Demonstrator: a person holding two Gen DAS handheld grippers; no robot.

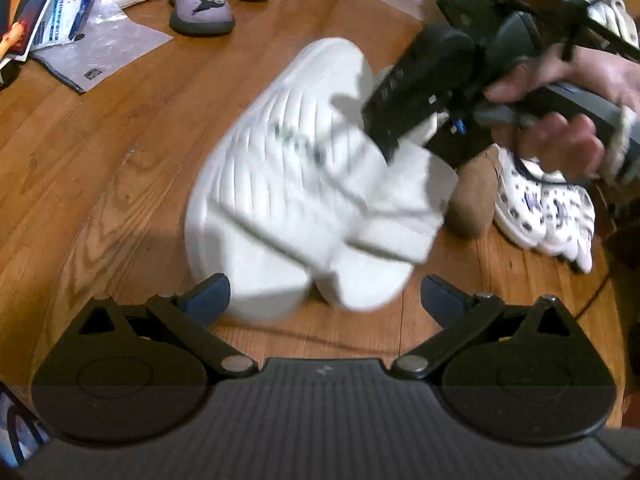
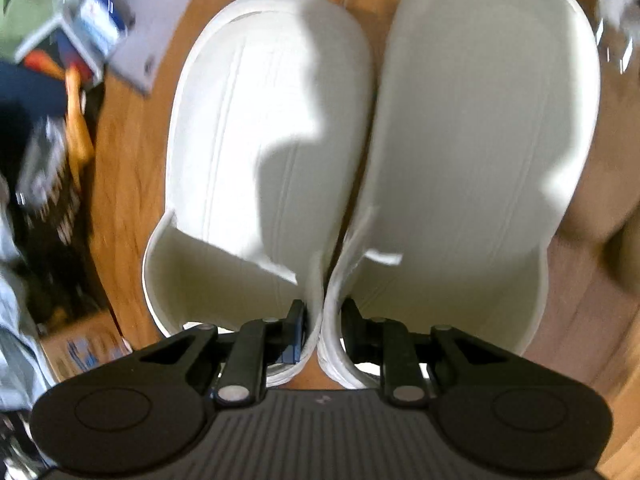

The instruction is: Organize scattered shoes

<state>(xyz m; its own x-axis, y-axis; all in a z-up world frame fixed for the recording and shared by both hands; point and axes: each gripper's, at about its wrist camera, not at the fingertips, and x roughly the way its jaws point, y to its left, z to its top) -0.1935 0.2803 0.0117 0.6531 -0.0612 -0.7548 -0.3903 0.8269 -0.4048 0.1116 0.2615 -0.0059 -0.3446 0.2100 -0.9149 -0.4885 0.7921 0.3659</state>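
Note:
A pair of white slippers (image 1: 304, 184) hangs tilted above the wooden floor (image 1: 100, 200), blurred, with a ribbed sole turned toward the left wrist view. My right gripper (image 1: 390, 148), held by a hand, is shut on them from the upper right. In the right wrist view its jaws (image 2: 324, 320) pinch the two inner heel rims together, the left slipper (image 2: 260, 128) and the right slipper (image 2: 480, 120) side by side, toes pointing away. My left gripper (image 1: 326, 292) stands open low in front of the pair, its fingers apart from the slippers' lower edge.
A grey pair of slippers (image 1: 204, 4) sits at the back. White patterned clogs (image 1: 548, 216) and a brown shoe (image 1: 476, 196) lie at the right. Papers and plastic packets (image 1: 80, 28) clutter the back left, also seen as packets (image 2: 104, 24) in the right wrist view.

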